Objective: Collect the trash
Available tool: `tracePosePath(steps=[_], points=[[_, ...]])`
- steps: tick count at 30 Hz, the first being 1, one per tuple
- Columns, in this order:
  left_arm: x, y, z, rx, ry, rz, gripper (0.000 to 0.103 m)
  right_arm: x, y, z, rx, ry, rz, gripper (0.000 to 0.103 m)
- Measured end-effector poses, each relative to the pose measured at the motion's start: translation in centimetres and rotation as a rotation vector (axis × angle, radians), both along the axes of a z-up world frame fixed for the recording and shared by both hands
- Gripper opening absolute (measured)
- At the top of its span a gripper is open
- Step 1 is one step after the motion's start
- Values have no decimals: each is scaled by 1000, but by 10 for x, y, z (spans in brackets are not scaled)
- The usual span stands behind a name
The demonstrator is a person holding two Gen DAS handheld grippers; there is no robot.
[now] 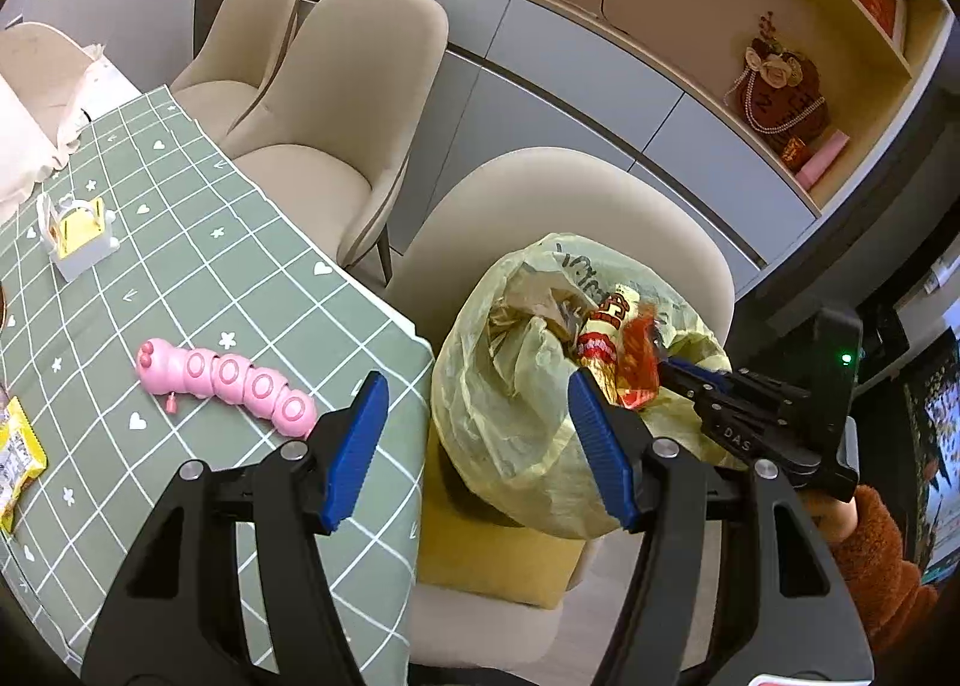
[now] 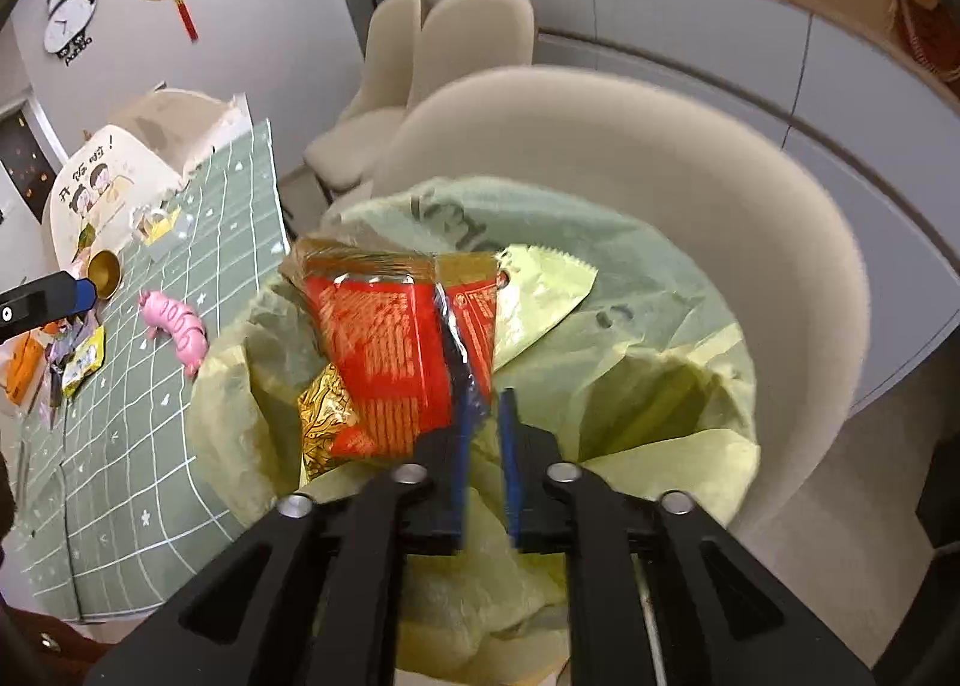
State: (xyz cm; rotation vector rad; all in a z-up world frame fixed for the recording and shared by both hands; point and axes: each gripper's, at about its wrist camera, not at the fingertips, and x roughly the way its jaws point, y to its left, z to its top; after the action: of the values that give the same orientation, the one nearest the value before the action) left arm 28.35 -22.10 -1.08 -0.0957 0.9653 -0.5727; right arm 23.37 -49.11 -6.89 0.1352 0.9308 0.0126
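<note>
The right gripper held a red wrapper pinched in its fingers over the yellow bag on the chair, ready to drop it, while the left gripper waited open beside the tabletop.

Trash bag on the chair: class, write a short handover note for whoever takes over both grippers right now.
Left gripper: open, empty, hovering between the table edge and the bag.
Right gripper: shut on the red wrapper, over the mouth of the yellow trash bag.
The bag sits on a cream chair and already holds other wrappers.
Left to do: drop the red wrapper in; fetch the snack packets on the green tablecloth. The pink caterpillar toy is likely not trash.
</note>
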Motion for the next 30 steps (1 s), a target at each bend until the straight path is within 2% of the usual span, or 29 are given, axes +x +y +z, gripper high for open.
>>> tracePosePath(steps=[1,6,11,15,18,20,24,30], points=[[-3,4,0,2,-3,-3,59,-5,2,2,-6,-2,-15,34],[-14,29,0,6,-9,0,59,-28,12,20,-21,-48,-76,35],[-30,79,0,23,-39,28,59,-45,42,45,-78,-110,-121,35],[-43,135,-7,26,-14,74,59,-43,67,44,-166,-61,-196,35],[-49,171,-11,21,-1,107,59,-44,68,33,-186,-48,-282,35],[-53,195,-12,11,-3,138,59,-49,65,27,-165,-49,-327,35],[-55,232,-14,-35,7,190,59,-60,65,26,-175,-43,-360,36],[-53,258,-22,-50,21,200,59,-80,83,36,-182,-29,-366,36]])
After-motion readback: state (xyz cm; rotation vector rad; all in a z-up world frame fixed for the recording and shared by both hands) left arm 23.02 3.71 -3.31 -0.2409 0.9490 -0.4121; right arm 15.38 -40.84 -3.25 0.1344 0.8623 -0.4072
